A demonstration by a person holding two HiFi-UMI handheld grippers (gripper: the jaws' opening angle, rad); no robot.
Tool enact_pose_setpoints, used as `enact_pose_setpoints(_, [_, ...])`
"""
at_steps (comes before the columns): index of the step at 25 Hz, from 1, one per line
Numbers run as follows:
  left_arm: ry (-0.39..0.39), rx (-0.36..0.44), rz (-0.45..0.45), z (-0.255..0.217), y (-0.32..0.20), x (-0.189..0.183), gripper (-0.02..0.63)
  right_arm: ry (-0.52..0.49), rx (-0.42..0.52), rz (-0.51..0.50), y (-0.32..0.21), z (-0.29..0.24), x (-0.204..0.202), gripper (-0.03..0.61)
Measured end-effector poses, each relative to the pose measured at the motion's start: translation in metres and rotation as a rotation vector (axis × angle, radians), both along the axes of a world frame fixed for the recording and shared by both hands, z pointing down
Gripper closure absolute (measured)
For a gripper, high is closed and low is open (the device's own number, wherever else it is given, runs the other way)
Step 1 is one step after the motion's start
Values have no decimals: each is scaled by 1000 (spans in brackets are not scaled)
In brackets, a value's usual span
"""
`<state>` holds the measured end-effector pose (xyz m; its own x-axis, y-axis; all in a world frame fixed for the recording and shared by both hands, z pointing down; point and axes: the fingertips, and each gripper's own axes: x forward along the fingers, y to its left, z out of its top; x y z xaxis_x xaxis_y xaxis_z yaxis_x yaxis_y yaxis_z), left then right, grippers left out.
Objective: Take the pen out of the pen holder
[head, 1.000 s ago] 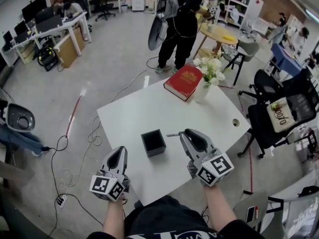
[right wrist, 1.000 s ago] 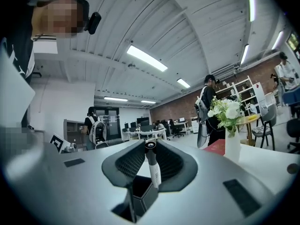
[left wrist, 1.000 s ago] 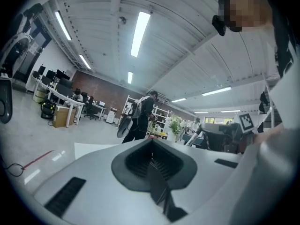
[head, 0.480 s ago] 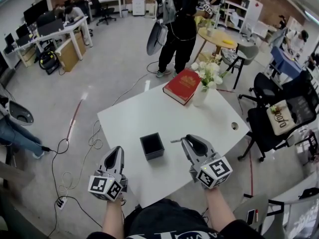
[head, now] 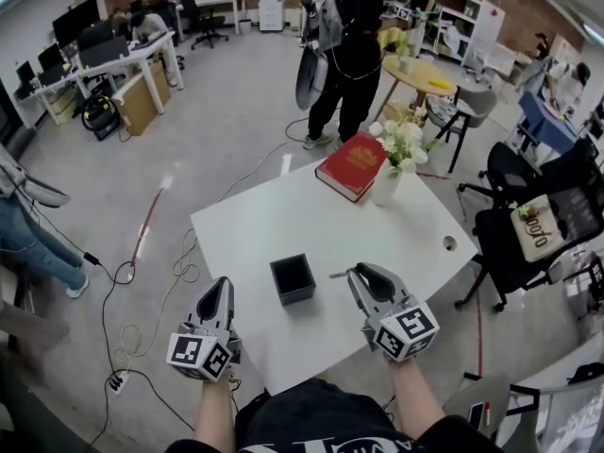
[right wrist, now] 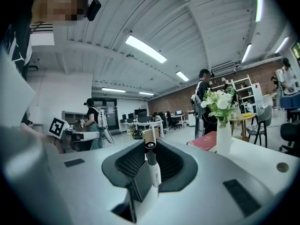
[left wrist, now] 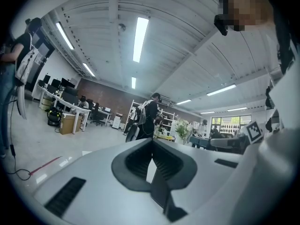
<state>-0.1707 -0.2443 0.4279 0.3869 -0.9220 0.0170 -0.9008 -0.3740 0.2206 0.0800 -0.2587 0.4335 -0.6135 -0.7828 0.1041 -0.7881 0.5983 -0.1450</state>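
The black square pen holder [head: 293,279] stands on the white table [head: 274,220], near its front. My right gripper [head: 361,272] is just right of the holder, shut on a pen [head: 337,275] whose end sticks out to the left, towards the holder. In the right gripper view the pen [right wrist: 152,168] lies clamped between the jaws of the right gripper [right wrist: 150,146], clear of the holder. My left gripper [head: 224,287] hovers at the table's front left edge, left of the holder. Its jaws meet with nothing between them in the left gripper view [left wrist: 152,142].
A red book [head: 352,166] and a white vase of flowers [head: 389,163] sit at the table's far corner. A cable hole [head: 449,243] is near the right edge. Black chairs [head: 528,220] stand to the right, cables [head: 132,295] lie on the floor to the left, and a person [head: 344,45] stands beyond the table.
My right gripper has sunk slightly with the pen still in it. The left gripper has stayed about where it was.
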Motion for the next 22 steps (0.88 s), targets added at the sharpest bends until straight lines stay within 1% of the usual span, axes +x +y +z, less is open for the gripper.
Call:
enact_pose_setpoints(17, [-8, -9, -43, 2, -1, -11, 614, 16, -57, -7, -4, 25, 1, 497])
enact_pose_setpoints(22, [-26, -16, -45, 4, -4, -11, 614, 11, -62, -7, -8, 25, 2, 497])
